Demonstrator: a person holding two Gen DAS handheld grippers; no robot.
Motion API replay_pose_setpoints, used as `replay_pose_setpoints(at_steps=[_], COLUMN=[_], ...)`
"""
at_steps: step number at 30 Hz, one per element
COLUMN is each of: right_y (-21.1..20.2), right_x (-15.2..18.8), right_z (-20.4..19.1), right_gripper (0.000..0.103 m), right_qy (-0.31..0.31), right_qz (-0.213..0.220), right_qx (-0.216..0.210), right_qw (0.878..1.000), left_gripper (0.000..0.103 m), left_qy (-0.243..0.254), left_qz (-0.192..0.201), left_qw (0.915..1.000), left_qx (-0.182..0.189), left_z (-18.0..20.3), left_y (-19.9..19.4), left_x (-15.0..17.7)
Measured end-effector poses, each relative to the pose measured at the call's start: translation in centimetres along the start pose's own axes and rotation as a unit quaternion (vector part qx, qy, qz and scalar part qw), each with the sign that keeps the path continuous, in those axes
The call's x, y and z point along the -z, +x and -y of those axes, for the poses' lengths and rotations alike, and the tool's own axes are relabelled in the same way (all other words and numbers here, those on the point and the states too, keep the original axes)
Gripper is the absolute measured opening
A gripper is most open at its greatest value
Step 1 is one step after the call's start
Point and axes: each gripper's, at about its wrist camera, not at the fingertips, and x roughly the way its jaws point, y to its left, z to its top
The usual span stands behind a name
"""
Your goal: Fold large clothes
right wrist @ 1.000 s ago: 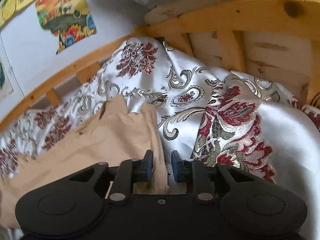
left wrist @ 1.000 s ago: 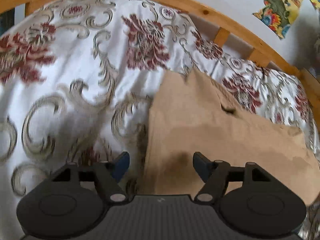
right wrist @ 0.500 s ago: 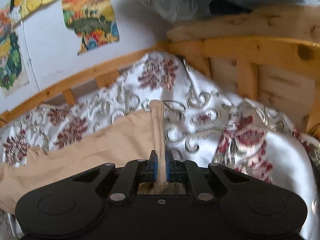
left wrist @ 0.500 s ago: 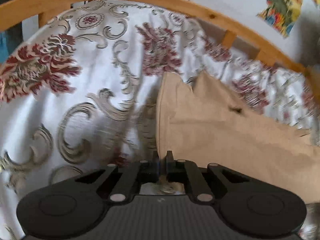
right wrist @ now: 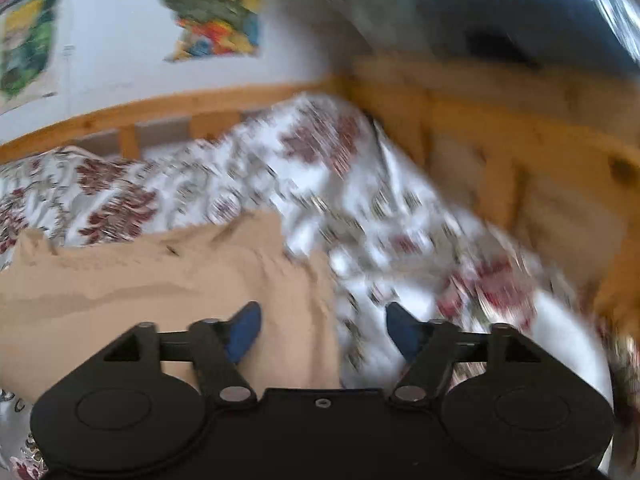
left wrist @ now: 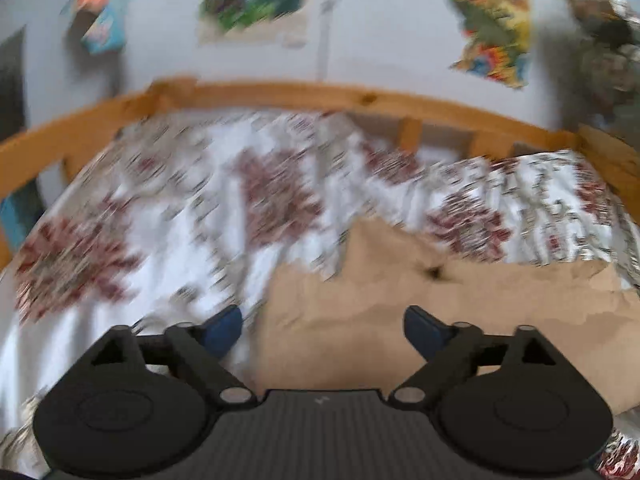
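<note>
A tan garment (left wrist: 420, 312) lies flat on the flowered bedspread (left wrist: 168, 216). My left gripper (left wrist: 322, 326) hovers above the garment's left edge. Its jaws are opening wide, and nothing is pinched between its blue pads. In the right wrist view the same tan garment (right wrist: 140, 276) fills the lower left. My right gripper (right wrist: 322, 326) hangs over the garment's right edge, where cloth meets the bedspread (right wrist: 360, 216). Its jaws are opening too, and its pads touch nothing. Both views are blurred by motion.
A wooden bed rail (left wrist: 304, 94) curves along the far side, and a wooden headboard (right wrist: 500, 148) rises at the right. Colourful pictures (left wrist: 492, 28) hang on the white wall behind. A dark bundle in plastic (right wrist: 520, 12) sits on top of the headboard.
Both grippers were shut on the tan garment's edges half a second ago. Both have let go and opened. Both have lifted, so more of the wall shows.
</note>
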Motion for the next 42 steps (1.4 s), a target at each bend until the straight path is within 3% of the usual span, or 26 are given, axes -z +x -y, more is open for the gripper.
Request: replay_pose_setpoints(at_steps=[2, 6, 9, 12, 13, 17, 26, 30, 32, 35, 37, 39, 42], right_y=[0.3, 2.5, 4.6, 7.5, 8.6, 11.7, 11.0, 7.9, 7.1, 7.8, 9.4, 10.1, 10.1], right_x=[-0.5, -0.9, -1.0, -0.3, 0.0, 1.4, 2.3, 0.9, 0.8, 1.9, 3.3, 4.1, 4.0], right_z=[-2.4, -7.7, -10.4, -11.2, -10.9, -8.3, -6.7, -5.9, -5.7, -5.6, -5.0, -4.3, -4.6], right_gripper=[0.095, 0.100, 0.102, 0.102, 0.101, 0.102, 0.102, 0.102, 0.102, 0.102, 0.102, 0.102, 0.102], right_qy=[-0.033, -0.099, -0.127, -0.139, -0.135, -0.064, -0.021, -0.013, -0.011, -0.021, 0.001, 0.032, 0.030], right_qz=[0.018, 0.041, 0.058, 0.058, 0.043, -0.029, -0.026, -0.027, -0.031, -0.047, -0.079, -0.086, -0.088], right_qx=[-0.029, -0.094, -0.080, -0.026, -0.008, -0.035, -0.056, 0.038, 0.071, 0.091, 0.079, 0.063, 0.066], right_qw=[0.999, 0.990, 0.987, 0.988, 0.990, 0.997, 0.998, 0.999, 0.997, 0.995, 0.994, 0.994, 0.993], left_gripper=[0.099, 0.098, 0.097, 0.097, 0.098, 0.103, 0.103, 0.103, 0.103, 0.103, 0.103, 0.103, 0.103], left_qy=[0.023, 0.085, 0.124, 0.154, 0.155, 0.111, 0.114, 0.094, 0.092, 0.075, 0.038, 0.038, 0.041], left_qz=[0.004, 0.005, 0.000, -0.010, -0.016, -0.018, -0.030, -0.015, -0.001, -0.025, -0.035, -0.040, -0.042], left_qw=[0.9995, 0.9948, 0.9913, 0.9877, 0.9875, 0.9921, 0.9921, 0.9931, 0.9941, 0.9966, 0.9980, 0.9979, 0.9978], left_qx=[0.023, 0.057, 0.044, 0.024, 0.023, 0.055, 0.044, 0.069, 0.057, 0.021, 0.035, 0.033, 0.031], left_z=[3.0, 9.8, 13.4, 14.8, 14.8, 13.4, 13.4, 11.0, 9.9, 8.8, 7.9, 8.0, 7.9], left_y=[1.2, 5.6, 9.3, 12.5, 13.3, 15.5, 14.3, 10.4, 9.2, 9.9, 10.6, 11.0, 11.0], left_x=[-0.4, -0.2, 0.3, 1.7, 2.2, 4.1, 3.4, 3.7, 4.7, 6.2, 6.6, 6.4, 6.3])
